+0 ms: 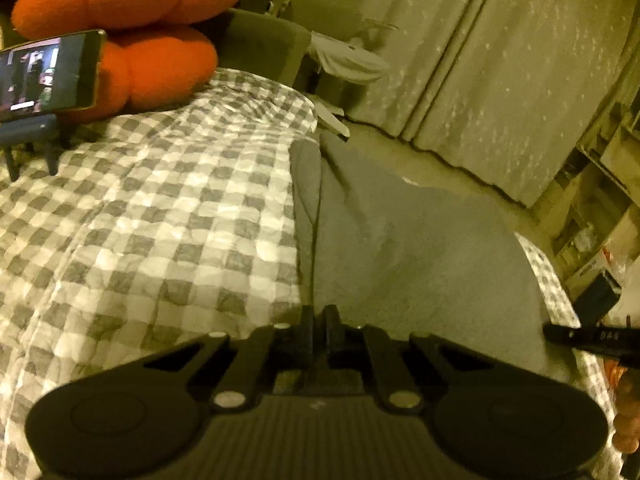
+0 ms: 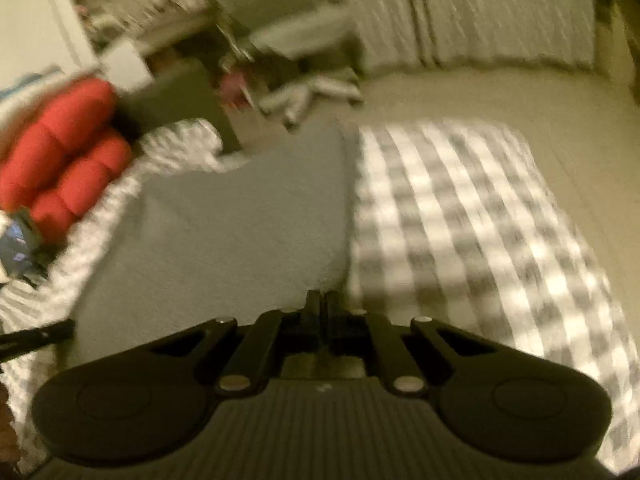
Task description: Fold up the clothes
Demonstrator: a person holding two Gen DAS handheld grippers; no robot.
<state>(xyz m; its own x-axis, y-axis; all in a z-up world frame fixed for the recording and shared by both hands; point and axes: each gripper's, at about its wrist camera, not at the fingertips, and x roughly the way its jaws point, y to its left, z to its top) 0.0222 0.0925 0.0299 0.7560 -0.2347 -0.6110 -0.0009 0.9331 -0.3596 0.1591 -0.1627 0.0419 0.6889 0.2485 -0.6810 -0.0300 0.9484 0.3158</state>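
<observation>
Both grippers [image 1: 319,314] [image 2: 320,300] pinch the grey cloth [image 1: 420,248]. On the checked bed [image 1: 160,220], a phone [image 1: 44,76] and an orange cushion [image 1: 132,20] sit at ten o'clock.

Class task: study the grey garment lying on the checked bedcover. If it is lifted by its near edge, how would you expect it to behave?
The grey garment would probably droop, not hold shape: it already creases and follows the checked bedcover. It looks thin, so likely light. Both the left hand-held gripper and the right hand-held gripper appear closed at its near edge.
</observation>
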